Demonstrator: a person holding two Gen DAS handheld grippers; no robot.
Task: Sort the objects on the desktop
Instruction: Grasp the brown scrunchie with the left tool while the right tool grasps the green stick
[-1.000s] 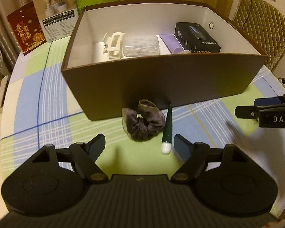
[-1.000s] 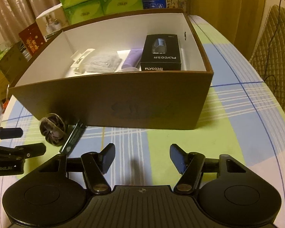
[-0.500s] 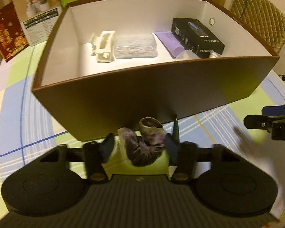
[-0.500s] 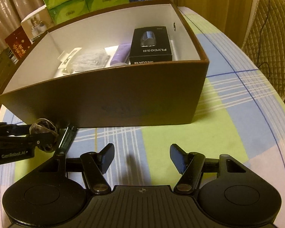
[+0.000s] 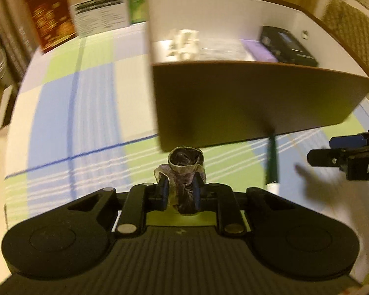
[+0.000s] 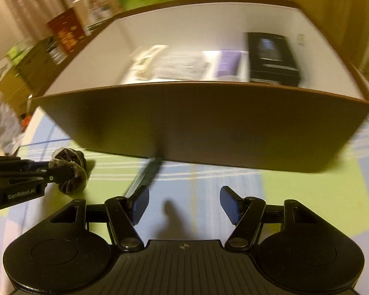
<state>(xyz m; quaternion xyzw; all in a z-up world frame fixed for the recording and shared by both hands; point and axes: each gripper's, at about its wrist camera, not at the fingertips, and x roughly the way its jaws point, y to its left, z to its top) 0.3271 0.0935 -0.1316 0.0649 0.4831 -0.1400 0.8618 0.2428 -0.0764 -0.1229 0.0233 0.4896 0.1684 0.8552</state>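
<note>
A dark purple scrunchie (image 5: 185,162) is pinched between the blue pads of my left gripper (image 5: 180,184), which is shut on it just above the checked tablecloth. In the right wrist view the left gripper (image 6: 49,169) comes in from the left with the scrunchie (image 6: 71,172) bulging around its tips. A dark green tube (image 5: 271,162) with a white cap lies on the cloth, its thin end against the brown box (image 5: 246,103). My right gripper (image 6: 184,201) is open and holds nothing; the tube (image 6: 145,174) lies just ahead of its left finger.
The brown box (image 6: 196,123) has white inner walls and holds a black carton (image 6: 270,59), a purple item (image 6: 230,61), a clear packet and a white clip (image 5: 184,43). Green and printed boxes (image 5: 98,12) stand behind it. A quilted chair (image 5: 351,32) is at the right.
My left gripper moved forward over the scrunchie and closed on it, then swung left. The right gripper shifted left toward the green tube and stayed open.
</note>
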